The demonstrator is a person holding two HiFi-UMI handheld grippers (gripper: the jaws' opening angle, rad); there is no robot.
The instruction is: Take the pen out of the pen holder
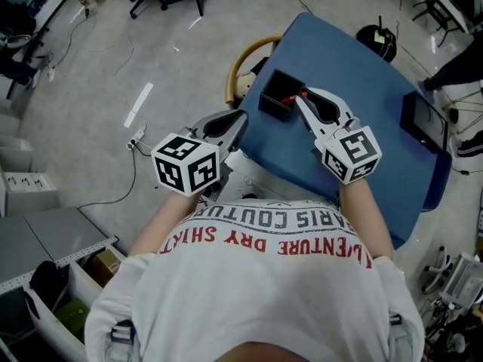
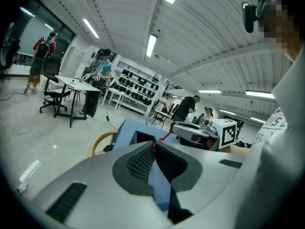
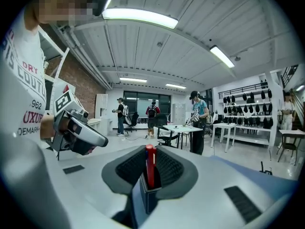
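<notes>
One red pen [image 3: 149, 171] is pinched near its top by the nearly closed right gripper [image 3: 150, 151], its lower end inside the black pen holder [image 1: 276, 96] on the blue bench [image 1: 362, 111]. It is judged light, stiff and slippery. The left gripper [image 2: 155, 146] is shut, empty.

Blue rectangular tabletop [image 1: 362, 104] is carrying a black square open-top pen holder [image 1: 278, 98], which is sitting right at the tips of the right gripper [image 1: 302, 96] and just right of the left gripper [image 1: 240, 119]. A dark flat rectangular device [image 1: 423, 123] is lying well right of the right gripper, near the table edge.
</notes>
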